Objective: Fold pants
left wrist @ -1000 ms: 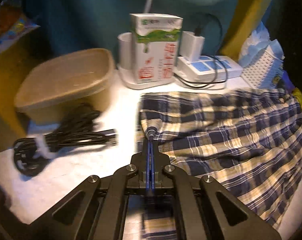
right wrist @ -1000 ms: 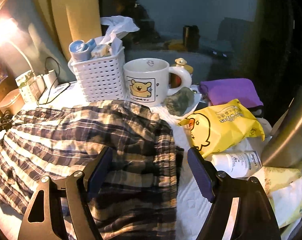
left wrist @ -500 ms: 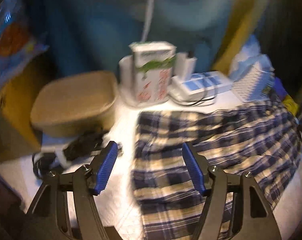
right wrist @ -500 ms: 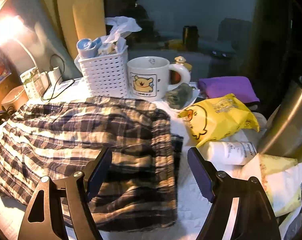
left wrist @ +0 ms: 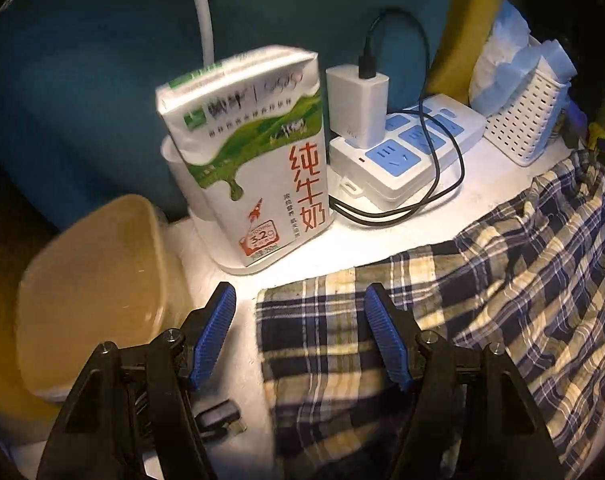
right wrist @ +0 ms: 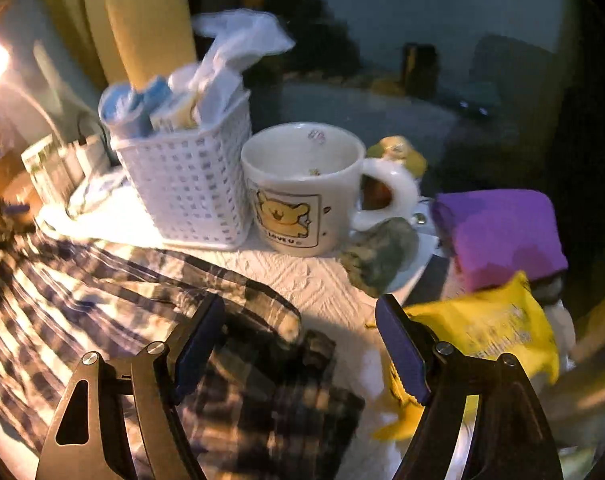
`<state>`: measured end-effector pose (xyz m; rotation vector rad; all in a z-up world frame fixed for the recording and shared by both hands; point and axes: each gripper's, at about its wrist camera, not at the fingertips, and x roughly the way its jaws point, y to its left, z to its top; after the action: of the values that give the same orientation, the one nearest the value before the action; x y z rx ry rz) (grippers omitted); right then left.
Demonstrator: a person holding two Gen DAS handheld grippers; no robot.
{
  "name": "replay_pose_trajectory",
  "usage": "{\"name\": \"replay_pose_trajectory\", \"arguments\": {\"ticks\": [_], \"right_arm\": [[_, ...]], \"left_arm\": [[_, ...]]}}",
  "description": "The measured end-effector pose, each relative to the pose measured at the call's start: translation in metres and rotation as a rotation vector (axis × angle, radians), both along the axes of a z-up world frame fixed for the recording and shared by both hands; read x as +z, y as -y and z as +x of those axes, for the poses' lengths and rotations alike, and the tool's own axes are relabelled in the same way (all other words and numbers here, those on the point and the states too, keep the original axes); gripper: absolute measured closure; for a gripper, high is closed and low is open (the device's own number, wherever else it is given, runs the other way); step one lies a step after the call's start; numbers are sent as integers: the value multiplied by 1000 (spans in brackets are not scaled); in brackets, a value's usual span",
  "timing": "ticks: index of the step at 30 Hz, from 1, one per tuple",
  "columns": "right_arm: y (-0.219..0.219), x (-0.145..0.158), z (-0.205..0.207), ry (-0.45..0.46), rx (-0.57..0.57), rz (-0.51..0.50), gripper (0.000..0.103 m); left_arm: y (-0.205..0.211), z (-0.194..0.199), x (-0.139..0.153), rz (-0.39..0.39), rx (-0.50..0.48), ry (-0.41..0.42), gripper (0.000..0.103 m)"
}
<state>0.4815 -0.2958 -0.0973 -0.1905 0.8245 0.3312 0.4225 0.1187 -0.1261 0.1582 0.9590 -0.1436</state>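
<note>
Pants point(left wrist: 482, 300) lie flat beneath both wide-open tools, left tool point(left wrist: 302, 336) and right tool point(right wrist: 298, 344), neither gripping cloth.

Navy-and-cream plaid pants point(left wrist: 482, 300), white mug point(right wrist: 302, 196), purple cloth point(right wrist: 502, 232), yellow packet point(right wrist: 498, 328)

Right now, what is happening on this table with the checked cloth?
A person is folding plaid pants on a crowded white table, with a hand-held gripper in each hand. Both are open and hold nothing: the left hand-held gripper is over the pants' edge near the milk carton, the right hand-held gripper over the end near the mug.
</note>
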Motion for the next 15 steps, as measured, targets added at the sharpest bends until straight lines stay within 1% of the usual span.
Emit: {"name": "replay_pose_trajectory", "arguments": {"ticks": [1, 2, 3, 4, 5, 6, 7, 8, 9, 11, 13, 15], "right_arm": [[-4, -4, 3, -8, 14, -7, 24], [-7, -7, 5, -14, 24, -13, 24], [-9, -10, 6, -16, 31, -20, 24], [-11, -13, 7, -15, 37, -26, 33], [-14, -16, 7, -18, 46, -35, 42], [-16, -19, 7, -22, 51, -43, 64], [-17, -20, 7, -20, 48, -54, 81], [-18, -22, 7, 16, 44, -69, 89], [-18, -21, 6, 25, 47, -69, 95], [-18, -19, 5, 45, 41, -64, 95], [-18, -14, 4, 64, 33, -63, 98], [-19, -9, 3, 86, 25, -68, 98]], "left_arm": [[-2, 2, -3, -14, 5, 1, 40], [-2, 3, -5, -27, 10, 5, 64], [-4, 3, -7, -40, 21, -4, 96], [-5, 3, -10, -52, 37, -14, 101], [-7, 1, -11, -60, 43, 0, 101], [-7, -2, -9, -60, 58, 23, 101], [-9, -6, -7, -64, 82, 44, 101], [-12, -9, -5, -77, 104, 61, 101], [-15, -12, -4, -86, 123, 74, 102], [-20, -19, -2, -81, 162, 103, 102], [-24, -23, -1, -84, 198, 126, 102], [-26, -25, 0, -77, 219, 140, 102]]}}
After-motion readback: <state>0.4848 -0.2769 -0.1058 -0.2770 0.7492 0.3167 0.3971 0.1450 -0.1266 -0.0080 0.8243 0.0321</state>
